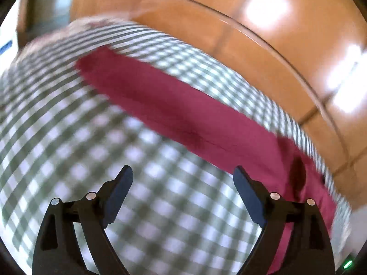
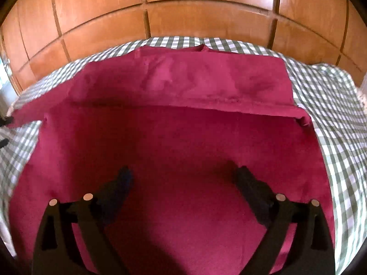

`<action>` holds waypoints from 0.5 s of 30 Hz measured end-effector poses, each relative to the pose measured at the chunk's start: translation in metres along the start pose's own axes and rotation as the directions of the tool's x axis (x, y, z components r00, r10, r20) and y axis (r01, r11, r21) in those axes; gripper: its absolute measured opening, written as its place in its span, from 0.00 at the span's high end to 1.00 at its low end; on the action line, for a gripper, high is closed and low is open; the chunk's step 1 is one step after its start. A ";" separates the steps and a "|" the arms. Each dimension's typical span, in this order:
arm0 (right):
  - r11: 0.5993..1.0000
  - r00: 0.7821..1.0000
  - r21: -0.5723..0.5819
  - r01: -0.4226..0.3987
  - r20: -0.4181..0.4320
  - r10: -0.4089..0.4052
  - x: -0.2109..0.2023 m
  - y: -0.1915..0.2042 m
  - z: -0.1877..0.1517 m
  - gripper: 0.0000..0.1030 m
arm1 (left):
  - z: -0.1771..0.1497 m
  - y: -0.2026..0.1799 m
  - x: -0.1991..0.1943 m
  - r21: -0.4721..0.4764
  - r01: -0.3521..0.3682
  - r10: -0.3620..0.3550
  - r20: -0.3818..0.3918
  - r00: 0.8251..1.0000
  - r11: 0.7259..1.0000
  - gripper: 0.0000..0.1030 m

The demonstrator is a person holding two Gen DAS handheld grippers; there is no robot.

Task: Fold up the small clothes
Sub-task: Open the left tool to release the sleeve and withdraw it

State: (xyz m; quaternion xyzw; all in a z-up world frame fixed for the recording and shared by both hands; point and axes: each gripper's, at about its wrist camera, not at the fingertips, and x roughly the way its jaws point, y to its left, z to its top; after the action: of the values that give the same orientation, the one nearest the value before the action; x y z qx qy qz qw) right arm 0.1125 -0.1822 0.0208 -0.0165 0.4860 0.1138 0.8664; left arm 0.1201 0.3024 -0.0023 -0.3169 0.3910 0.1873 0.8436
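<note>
A dark pink cloth [image 2: 183, 142] lies flat on the green and white checked tablecloth [image 2: 339, 119]. Its far part is folded over toward me, with the fold's edge running across the middle of the right wrist view. My right gripper [image 2: 183, 178] is open and empty, just above the near part of the cloth. In the blurred left wrist view the same cloth [image 1: 183, 114] shows as a long pink band. My left gripper [image 1: 183, 176] is open and empty over bare tablecloth [image 1: 68, 137], beside the cloth's edge.
A wall of orange-brown wooden panels [image 2: 183, 18] stands right behind the table's far edge. It also shows in the left wrist view [image 1: 286, 34]. A dark tip [image 2: 4, 121] of something shows at the left edge of the right wrist view.
</note>
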 end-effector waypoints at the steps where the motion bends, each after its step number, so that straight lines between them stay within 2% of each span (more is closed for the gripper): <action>1: 1.000 1.000 0.005 -0.003 0.000 0.003 0.001 -0.001 0.000 0.07 | 0.008 0.016 -0.001 -0.052 0.017 -0.017 -0.003 1.000 0.998 0.15; 2: 1.000 1.000 0.011 -0.008 0.002 0.008 0.001 -0.002 -0.001 0.06 | 0.015 0.029 -0.001 -0.093 0.025 -0.026 -0.004 1.000 0.995 0.18; 3: 1.000 1.000 0.013 -0.010 0.004 0.010 0.001 -0.003 -0.002 0.06 | 0.022 0.040 -0.001 -0.122 0.019 -0.019 -0.002 1.000 0.992 0.26; 6: 1.000 1.000 0.010 -0.006 0.004 0.006 0.001 -0.003 -0.003 0.05 | 0.046 0.073 0.000 -0.205 -0.011 0.012 0.003 1.000 0.979 0.32; 9: 1.000 1.000 0.004 0.002 0.003 -0.002 0.002 -0.002 -0.002 0.04 | 0.065 0.102 0.004 -0.298 -0.014 0.016 0.003 1.000 0.954 0.45; 15: 1.000 1.000 -0.001 0.007 -0.004 -0.007 0.004 -0.001 -0.002 0.03 | 0.099 0.129 0.018 -0.358 -0.036 0.044 0.014 0.999 0.933 0.45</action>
State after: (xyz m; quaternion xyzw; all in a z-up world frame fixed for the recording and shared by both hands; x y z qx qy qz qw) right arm 0.1131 -0.1832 0.0164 -0.0188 0.4878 0.1111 0.8657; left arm 0.1120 0.4651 -0.0177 -0.4551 0.3474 0.2758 0.7721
